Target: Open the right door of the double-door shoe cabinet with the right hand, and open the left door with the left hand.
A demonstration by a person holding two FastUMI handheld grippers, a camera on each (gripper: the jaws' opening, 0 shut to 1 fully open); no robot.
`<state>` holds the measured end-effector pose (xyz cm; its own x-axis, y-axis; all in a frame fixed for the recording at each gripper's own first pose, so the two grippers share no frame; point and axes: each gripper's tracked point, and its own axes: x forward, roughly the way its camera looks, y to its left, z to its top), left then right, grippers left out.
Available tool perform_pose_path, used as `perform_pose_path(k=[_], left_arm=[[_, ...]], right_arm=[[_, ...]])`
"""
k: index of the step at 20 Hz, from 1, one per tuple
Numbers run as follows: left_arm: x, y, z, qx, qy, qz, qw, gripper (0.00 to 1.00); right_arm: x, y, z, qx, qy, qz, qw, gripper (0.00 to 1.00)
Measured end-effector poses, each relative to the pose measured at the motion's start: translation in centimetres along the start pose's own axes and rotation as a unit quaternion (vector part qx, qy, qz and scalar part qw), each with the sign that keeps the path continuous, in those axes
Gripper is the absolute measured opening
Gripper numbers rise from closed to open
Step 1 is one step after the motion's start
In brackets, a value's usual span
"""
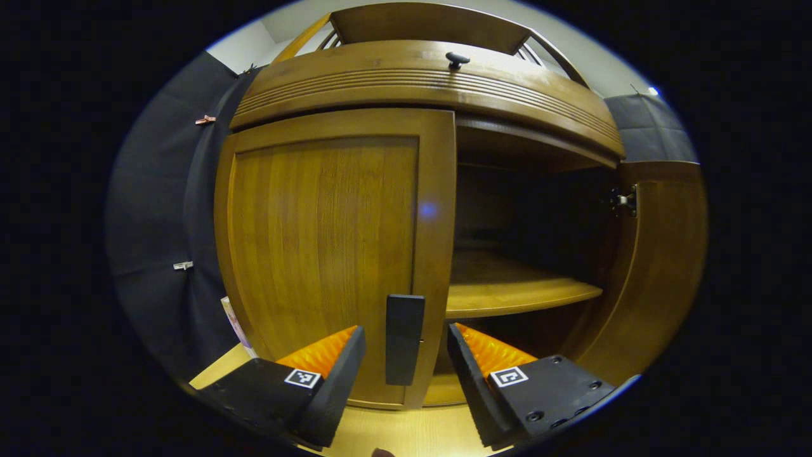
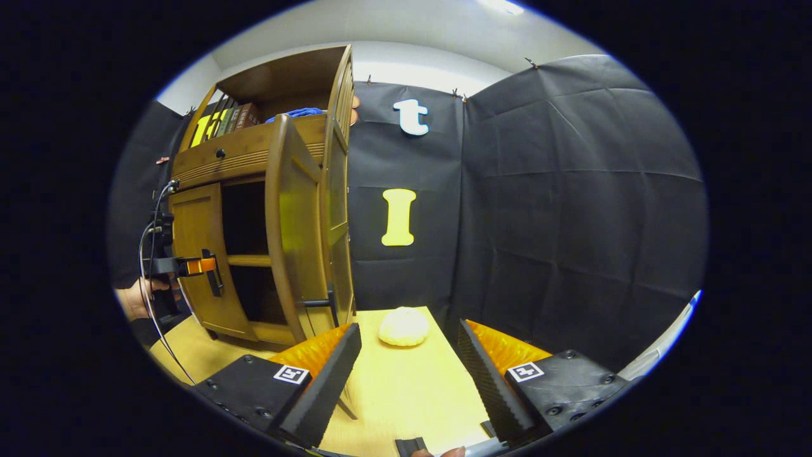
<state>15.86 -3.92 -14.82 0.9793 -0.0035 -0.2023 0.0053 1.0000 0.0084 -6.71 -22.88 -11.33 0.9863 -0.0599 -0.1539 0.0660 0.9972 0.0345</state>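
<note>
Wooden left door's handle (image 1: 404,339) stands between the wide-open, empty left hand-held gripper (image 1: 406,346) fingers.

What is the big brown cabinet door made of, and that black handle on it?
The closed brown cabinet door looks like varnished wood: grain streaks run down it and it shines softly. The black rectangular handle is matte and smooth, maybe plastic or painted metal; I cannot tell which.

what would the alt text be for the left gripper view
The open left claw frames the dark handle of the shut left door, not yet gripping it. The right door stands swung open, showing a bare shelf inside the cabinet.
</note>
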Motion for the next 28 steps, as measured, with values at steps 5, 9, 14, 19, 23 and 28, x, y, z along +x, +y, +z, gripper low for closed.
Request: perform_pose_path(k=[5, 9, 14, 19, 23, 28], left_arm=[[1.6, 0.5, -0.4, 0.015, 0.008, 0.008, 1.000, 0.66], [2.7, -0.2, -0.9, 0.029, 0.020, -0.004, 0.999, 0.51], [2.6, -0.1, -1.4, 0.033, 0.026, -0.006, 0.999, 0.35], [0.9, 0.3, -1.9, 0.025, 0.038, -0.011, 0.999, 0.33], [-1.7, 0.9, -2.2, 0.019, 0.038, -0.017, 0.999, 0.33], [-5.4, 2.5, -2.6, 0.019, 0.038, -0.033, 0.999, 0.33]], right_arm=[[-0.2, -0.9, 0.0, 0.007, 0.006, -0.005, 1.000, 0.95], [-0.1, -0.7, 0.2, 0.006, 0.006, -0.005, 1.000, 1.00], [-0.5, 0.3, 1.1, 0.001, -0.004, -0.002, 1.000, 0.95], [-1.7, 1.4, 2.0, -0.002, -0.014, -0.002, 1.000, 0.95], [-2.7, 3.1, 2.5, -0.010, -0.022, 0.002, 1.000, 1.00], [-3.5, 6.6, 2.4, -0.010, -0.031, 0.017, 0.999, 0.98]])
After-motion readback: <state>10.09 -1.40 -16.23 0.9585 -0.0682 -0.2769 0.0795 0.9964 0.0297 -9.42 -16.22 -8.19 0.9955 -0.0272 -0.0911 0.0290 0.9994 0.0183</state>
